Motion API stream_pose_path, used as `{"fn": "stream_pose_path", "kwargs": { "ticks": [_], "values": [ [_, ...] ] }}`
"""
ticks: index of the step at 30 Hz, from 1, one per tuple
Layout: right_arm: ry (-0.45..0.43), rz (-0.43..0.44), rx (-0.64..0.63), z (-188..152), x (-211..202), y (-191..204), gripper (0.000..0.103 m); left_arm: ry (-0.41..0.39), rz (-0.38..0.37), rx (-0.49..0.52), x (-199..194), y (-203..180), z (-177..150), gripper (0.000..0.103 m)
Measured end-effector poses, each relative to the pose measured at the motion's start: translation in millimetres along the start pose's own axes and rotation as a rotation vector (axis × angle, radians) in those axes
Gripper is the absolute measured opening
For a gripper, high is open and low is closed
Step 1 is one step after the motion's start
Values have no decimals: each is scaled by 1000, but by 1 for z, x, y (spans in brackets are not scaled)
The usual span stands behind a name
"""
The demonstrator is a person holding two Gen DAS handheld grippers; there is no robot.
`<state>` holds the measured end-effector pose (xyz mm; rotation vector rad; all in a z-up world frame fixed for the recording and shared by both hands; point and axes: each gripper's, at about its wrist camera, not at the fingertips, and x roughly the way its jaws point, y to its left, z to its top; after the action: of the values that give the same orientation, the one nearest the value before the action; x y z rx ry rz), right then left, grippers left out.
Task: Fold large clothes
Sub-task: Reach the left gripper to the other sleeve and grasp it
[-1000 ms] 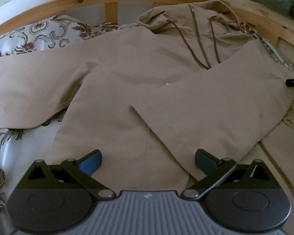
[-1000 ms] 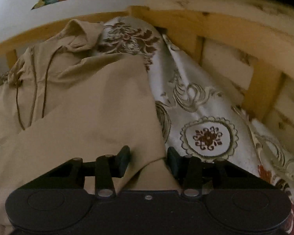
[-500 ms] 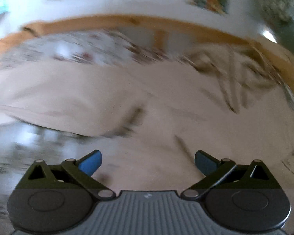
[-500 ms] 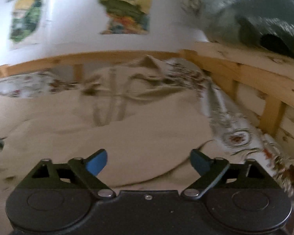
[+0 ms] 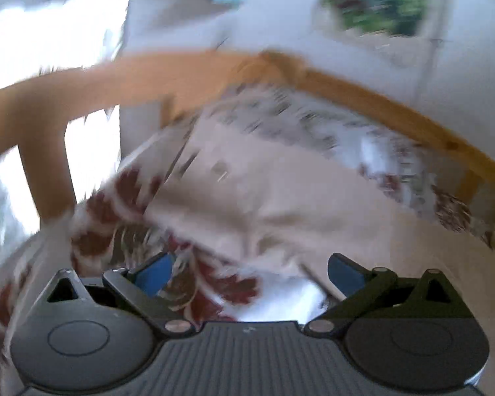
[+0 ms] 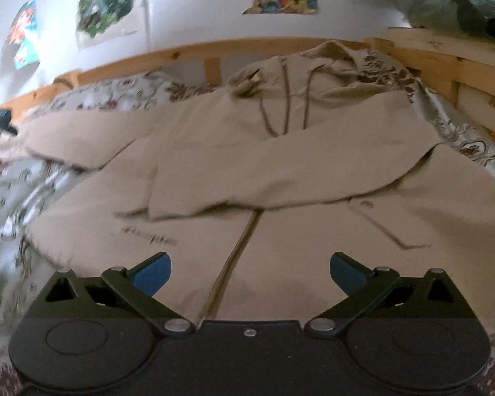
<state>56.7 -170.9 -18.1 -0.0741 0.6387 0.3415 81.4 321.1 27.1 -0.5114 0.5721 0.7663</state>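
Nearest in the right wrist view, right tool (image 6: 250,272) with blue-padded fingers (image 6: 151,273) spread as wide as they go and opening a last touch more, nothing between them, hanging just above the lower front of the large beige zip-up hooded jacket (image 6: 280,171). Spread flat on the bed's white sheet with red-brown floral print (image 6: 13,191), front side up, dark zipper line (image 6: 237,247) running straight away from the tool's middle. Further along the jacket, one sleeve (image 6: 264,178) folded across the chest, cuff end lying left of the zipper; the other sleeve (image 6: 82,138) stretched out to the jacket's left over the sheet. Beyond the folded sleeve, two dark drawstrings (image 6: 285,105) and the crumpled hood (image 6: 326,56) against the pale wooden bed rail (image 6: 188,52). Behind the jacket, white wall with colourful cartoon posters (image 6: 105,3); a dark plastic bag (image 6: 462,3) past the jacket's far right corner. In the left wrist view, heavily motion-blurred: left tool (image 5: 249,275), blue-padded, jaws wide apart and empty, over the floral sheet just off the jacket's edge; ahead of it the end of the outstretched beige sleeve, then the wooden rail, wall and bright window.
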Motion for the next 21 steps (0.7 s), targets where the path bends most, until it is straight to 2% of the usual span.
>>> {"fn": "stream_pose_path", "kwargs": {
  "ticks": [2, 3, 6, 8, 11, 12, 13, 14, 15, 16, 18, 21],
  "values": [
    [5, 11, -10, -7, -6, 2, 102, 44, 40, -107, 14, 12, 4, 102],
    [5, 18, -9, -10, -8, 0, 102, 24, 59, -125, 16, 12, 5, 102],
    [11, 16, 10, -19, -16, -9, 102, 6, 130, -97, 23, 1, 9, 102],
    [13, 2, 20, -26, -20, -16, 102, -15, 181, -99, 28, -6, 10, 95],
    [16, -14, 36, -36, -25, -28, 102, -65, 213, -87, 25, -13, 10, 65],
    [14, -19, 44, -38, -26, -31, 102, -84, 207, -79, 24, -16, 10, 44],
    [10, -19, 55, -40, -27, -35, 102, -98, 191, -76, 24, -19, 10, 29],
    [8, -17, 64, -41, -28, -37, 102, -108, 186, -84, 23, -19, 11, 27],
    [4, -12, 73, -42, -29, -40, 102, -132, 178, -110, 18, -18, 11, 12],
    [-1, -3, 81, -42, -30, -42, 102, -177, 153, -158, 11, -17, 10, 4],
    [-12, 15, 98, -43, -32, -45, 102, -227, 104, -207, 3, -20, 17, 3],
    [-30, 16, 115, -41, -35, -49, 102, -317, 22, -127, -17, -41, 27, 2]
  ]
}}
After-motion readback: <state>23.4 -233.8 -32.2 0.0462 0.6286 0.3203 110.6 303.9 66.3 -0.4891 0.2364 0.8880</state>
